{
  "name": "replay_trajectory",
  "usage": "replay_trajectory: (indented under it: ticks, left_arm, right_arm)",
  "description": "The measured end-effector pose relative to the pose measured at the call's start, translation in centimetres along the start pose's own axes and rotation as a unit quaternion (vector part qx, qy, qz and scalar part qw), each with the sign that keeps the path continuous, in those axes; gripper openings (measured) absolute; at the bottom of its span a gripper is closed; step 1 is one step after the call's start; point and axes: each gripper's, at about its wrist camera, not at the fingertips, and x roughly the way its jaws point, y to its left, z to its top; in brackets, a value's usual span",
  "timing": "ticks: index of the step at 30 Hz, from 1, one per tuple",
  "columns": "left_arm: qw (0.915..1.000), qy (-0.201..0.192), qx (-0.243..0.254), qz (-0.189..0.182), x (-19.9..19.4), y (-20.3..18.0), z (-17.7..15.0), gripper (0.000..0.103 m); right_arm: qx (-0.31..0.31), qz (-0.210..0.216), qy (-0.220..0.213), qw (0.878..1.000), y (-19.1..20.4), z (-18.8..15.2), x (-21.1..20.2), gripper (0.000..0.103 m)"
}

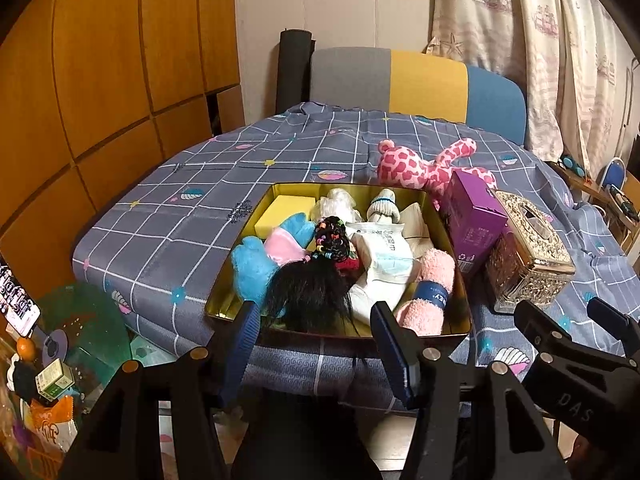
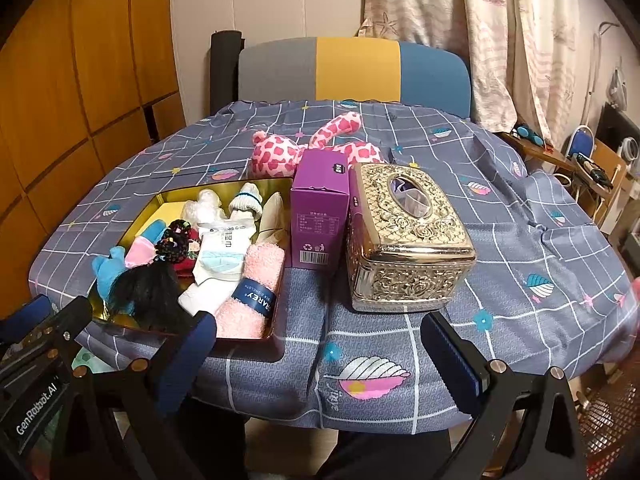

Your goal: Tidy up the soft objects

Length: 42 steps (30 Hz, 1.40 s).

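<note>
Packing mostly done: tin (image 2: 160,204) holds socks, towel, hairpiece. Pink plush (image 2: 280,152) lies behind tin, likely next. Left gripper (image 1: 316,328) and right gripper (image 2: 320,340) jaws spread, empty.

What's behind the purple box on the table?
Behind the purple box lies a pink spotted plush toy on the tablecloth. Its head, one long limb and part of its body show; the box covers the rest.
</note>
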Motion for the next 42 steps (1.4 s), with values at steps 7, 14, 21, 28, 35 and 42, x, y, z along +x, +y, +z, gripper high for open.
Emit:
replay_trajectory:
  ticks: [7,14,21,28,35,42]
  left_arm:
    - [0.9999,0.013,-0.002,-0.003,0.6,0.1,-0.1,0.058]
    - [0.9999,0.015,-0.002,-0.004,0.7,0.2,-0.1,0.058]
    - [0.9999,0.012,0.003,-0.001,0.7,0.1,-0.1,0.058]
    - [0.9999,0.013,0.009,0.0,0.7,-0.1,-0.1,0.058]
    - [0.9999,0.015,0.009,0.0,0.8,0.0,-0.2,0.058]
    - [0.9998,0.017,0.01,-0.001,1.1,0.0,-0.2,0.058]
  right_arm:
    - [0.002,0.0,0.003,1.0,-0.2,0.0,0.2,0.103]
    - [0.002,-0.002,0.002,1.0,-0.3,0.0,0.2,0.103]
    - [-0.003,-0.004,0.002,1.0,-0.1,0.0,0.1,0.103]
    - [-0.004,-0.006,-0.001,1.0,-0.1,0.0,0.1,0.103]
    - [-0.002,-0.006,0.002,1.0,-0.3,-0.1,0.2,0.103]
    - [-0.002,-0.006,0.004,1.0,-0.3,-0.1,0.4,0.103]
